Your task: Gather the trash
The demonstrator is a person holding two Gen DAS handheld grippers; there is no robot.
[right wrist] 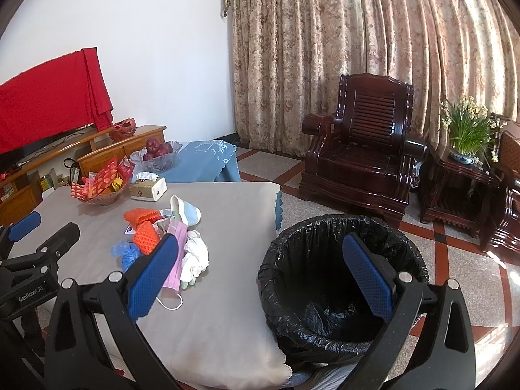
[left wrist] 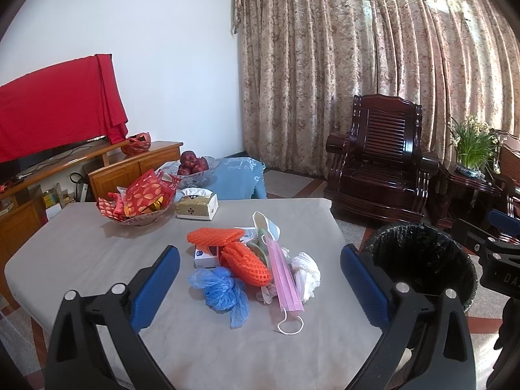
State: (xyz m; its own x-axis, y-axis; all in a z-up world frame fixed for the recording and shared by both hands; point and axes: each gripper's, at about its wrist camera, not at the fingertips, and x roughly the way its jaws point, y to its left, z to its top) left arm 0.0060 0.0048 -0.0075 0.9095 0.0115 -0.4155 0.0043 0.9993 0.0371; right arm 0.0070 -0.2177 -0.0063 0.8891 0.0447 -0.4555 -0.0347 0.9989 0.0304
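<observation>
Trash sits heaped in the middle of the grey-covered table (left wrist: 81, 253), and both grippers hang wide open above it with nothing between their blue pads. Left gripper (left wrist: 260, 279) frames the heap squarely: two orange foam nets (left wrist: 227, 247), one lying partly over a small white box (left wrist: 203, 256), a crumpled blue plastic bag (left wrist: 221, 289) nearest the camera, a pink face mask (left wrist: 286, 279) stretched lengthwise with its ear loop trailing toward the near edge, a wad of white tissue (left wrist: 305, 273) just beside the mask, and a pale blue-and-white mask (left wrist: 266, 227) at the far end of the pile. Right gripper (right wrist: 260, 273) is off to the side, its right finger over the mouth of the black-lined bin (right wrist: 325, 243) that stands on the floor hard against the table's right edge, its left finger over the pink mask. From the right wrist view the bin's liner looks empty apart from its own creases. Further back on the table, clear of the heap, stand a bowl of red snack packets (left wrist: 139, 201) and a tissue box (left wrist: 196, 204) side by side. Beyond them a glass bowl of red fruit (left wrist: 191, 165) rests on a blue-draped stand, with a dark wooden armchair (left wrist: 380, 159) before the curtains.
</observation>
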